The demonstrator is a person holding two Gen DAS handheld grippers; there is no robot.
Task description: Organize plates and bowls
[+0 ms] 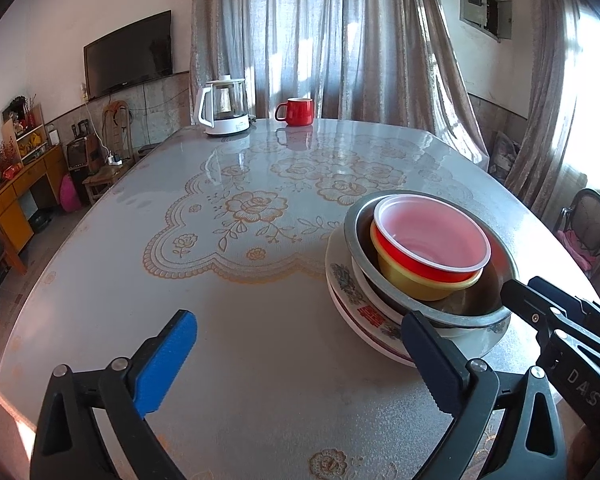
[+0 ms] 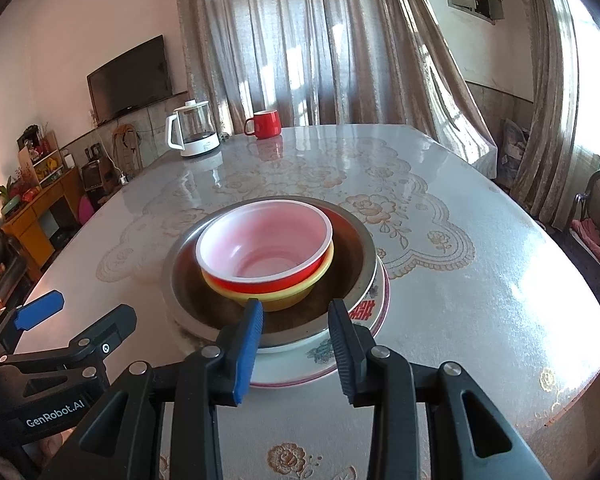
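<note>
my left gripper [image 1: 300, 344] is spread wide and empty, the stack just to its right. my right gripper [image 2: 296, 332] is part open, holding nothing, before the red bowl [image 2: 266, 250], yellow bowl [image 2: 284, 300], metal bowl [image 2: 352, 248] and plates [image 2: 374, 312].

Bare table [image 1: 260, 360] left of stacked bowls [image 1: 428, 248].

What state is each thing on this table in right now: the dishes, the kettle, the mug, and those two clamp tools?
Red bowl: upright, empty, nested in the yellow bowl.
Yellow bowl: upright, inside the metal bowl.
Metal bowl: upright, on the plates.
Plates: stacked flat on the table.
Kettle: upright, lid on.
Red mug: upright.
Left gripper: wide open, holding nothing.
Right gripper: partly open, holding nothing.
</note>
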